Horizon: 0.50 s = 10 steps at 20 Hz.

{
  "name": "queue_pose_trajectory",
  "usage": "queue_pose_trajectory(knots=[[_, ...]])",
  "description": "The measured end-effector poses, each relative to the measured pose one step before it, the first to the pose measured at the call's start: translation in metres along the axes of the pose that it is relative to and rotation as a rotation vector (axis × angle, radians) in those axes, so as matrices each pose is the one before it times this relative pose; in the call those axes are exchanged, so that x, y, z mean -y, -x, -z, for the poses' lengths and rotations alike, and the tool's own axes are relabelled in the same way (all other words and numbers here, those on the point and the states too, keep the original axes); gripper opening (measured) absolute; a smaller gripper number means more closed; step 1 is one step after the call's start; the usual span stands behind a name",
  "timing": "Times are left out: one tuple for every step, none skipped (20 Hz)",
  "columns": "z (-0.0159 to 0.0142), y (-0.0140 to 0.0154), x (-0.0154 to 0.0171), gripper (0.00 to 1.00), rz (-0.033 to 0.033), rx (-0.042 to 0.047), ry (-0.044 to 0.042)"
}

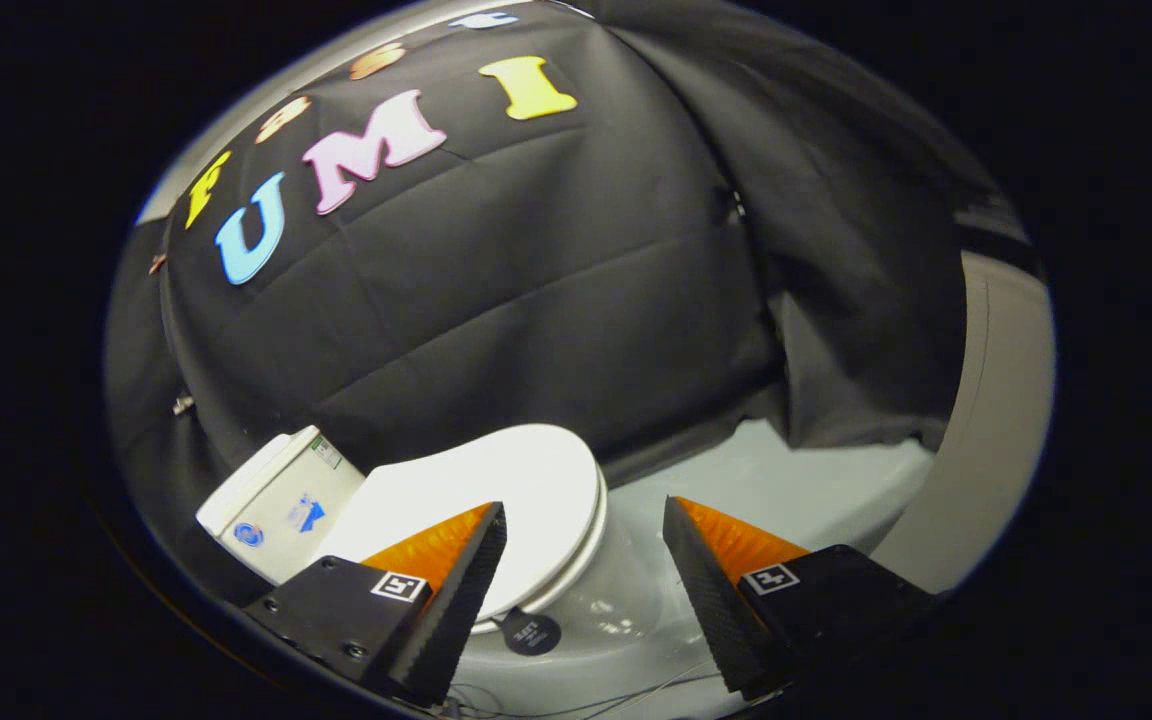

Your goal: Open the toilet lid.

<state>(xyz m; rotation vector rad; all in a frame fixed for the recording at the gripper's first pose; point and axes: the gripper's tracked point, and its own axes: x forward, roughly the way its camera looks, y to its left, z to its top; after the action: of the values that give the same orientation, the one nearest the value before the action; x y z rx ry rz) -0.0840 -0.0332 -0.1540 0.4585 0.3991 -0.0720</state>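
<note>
The toilet lid (496,490) is white, oval and lies closed flat on the seat of a small white toilet (596,610) that stands on the pale floor (796,490) of the booth, close against the black cloth wall (536,300). Behind the lid, toward the wall, rises the white cistern (276,500), a boxy tank with small blue stickers on its near face. A round dark tag (530,632) sits on the bowl's rim just below the lid's front edge.

The gripper (586,575) hangs above the front of the toilet with its jaws wide apart and nothing held between them. One finger overlaps the lid's near side in the view — whether it touches the lid cannot be told. The other finger is off to the side of the bowl, over the floor, clear of the lid. The lid's front edge shows in the gap between the two fingers — just ahead of them
</note>
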Motion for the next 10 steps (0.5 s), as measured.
queue_pose_trajectory(knots=[[0.00994,-0.00274,0.00375,0.99,-0.00295,-0.02596,-0.06312],[0.00735,-0.00229,-0.00021,0.99,-0.00002,-0.02694,-0.04889],[0.01047,0.00118,0.00251,0.99,-0.00508,-0.03303,-0.05921],[0.0107,0.0019,0.00596,0.97,-0.01152,-0.01986,-0.06054],[0.00874,-0.00059,0.0003,0.96,-0.0218,-0.01911,-0.0638],[0.01217,-0.0005,-0.00063,0.96,-0.01919,-0.03534,-0.06534],[0.01229,-0.00156,0.00098,0.96,-0.01018,-0.03808,-0.06433],[0.00871,-0.00281,0.00601,0.89,-0.0017,-0.01618,-0.0442],[0.00661,-0.00296,0.00371,0.81,-0.00899,-0.01144,-0.03556],[0.00699,-0.00321,0.00082,0.74,-0.01802,-0.02059,-0.03722]])
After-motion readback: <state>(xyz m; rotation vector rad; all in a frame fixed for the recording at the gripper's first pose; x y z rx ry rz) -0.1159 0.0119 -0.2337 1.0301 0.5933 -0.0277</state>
